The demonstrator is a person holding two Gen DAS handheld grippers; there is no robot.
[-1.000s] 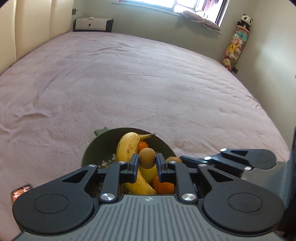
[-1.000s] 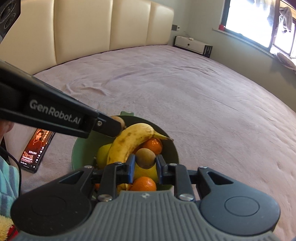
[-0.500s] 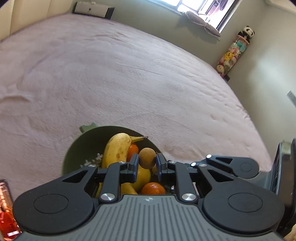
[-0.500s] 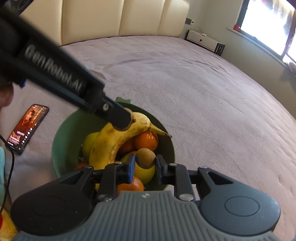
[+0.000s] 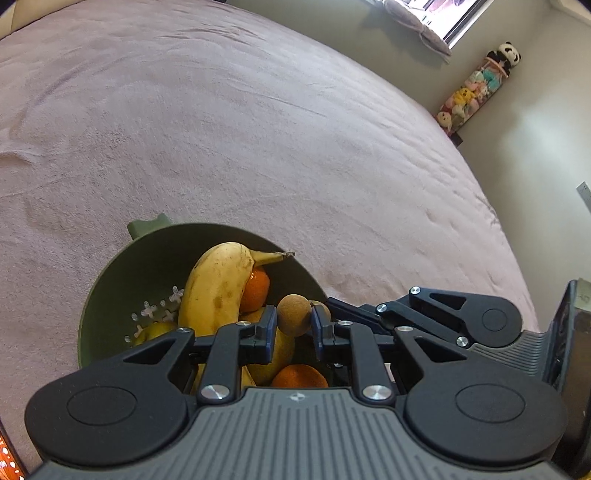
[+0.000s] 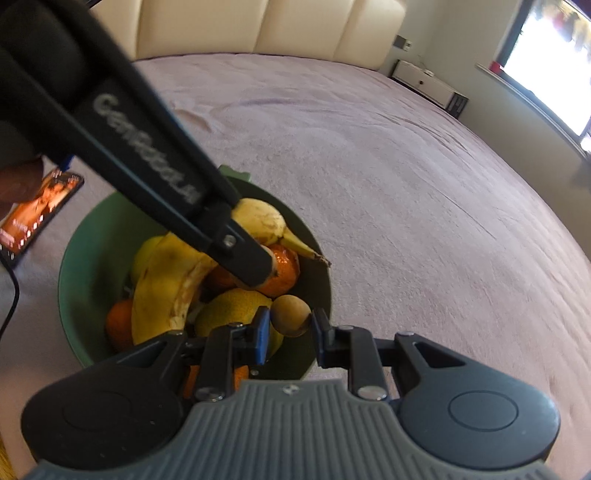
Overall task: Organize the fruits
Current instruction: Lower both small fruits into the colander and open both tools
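A green bowl (image 5: 110, 284) on the pink bedspread holds a spotted banana (image 5: 218, 288), oranges (image 5: 258, 290) and a yellow fruit (image 6: 232, 310). My left gripper (image 5: 293, 325) is shut on a small round brown fruit (image 5: 293, 314), just above the bowl's near side. In the right wrist view my right gripper (image 6: 290, 326) is shut on a second small brown fruit (image 6: 290, 314) over the bowl's (image 6: 74, 258) right inner edge. There the left gripper (image 6: 258, 275) reaches in from the upper left over the banana (image 6: 166, 280) and an orange (image 6: 286, 269). The right gripper's fingers (image 5: 343, 308) show beside mine.
A lit phone (image 6: 37, 214) lies on the bedspread left of the bowl, with a black cable near it. The wide pink bed (image 5: 295, 147) stretches beyond the bowl. A cream headboard (image 6: 277, 29), a low white cabinet (image 6: 428, 85) and a hanging row of plush toys (image 5: 476, 88) stand far off.
Both grippers have sunk toward the bowl and tilted further down, each still holding its brown fruit. The left gripper now crosses right over the banana in the right wrist view.
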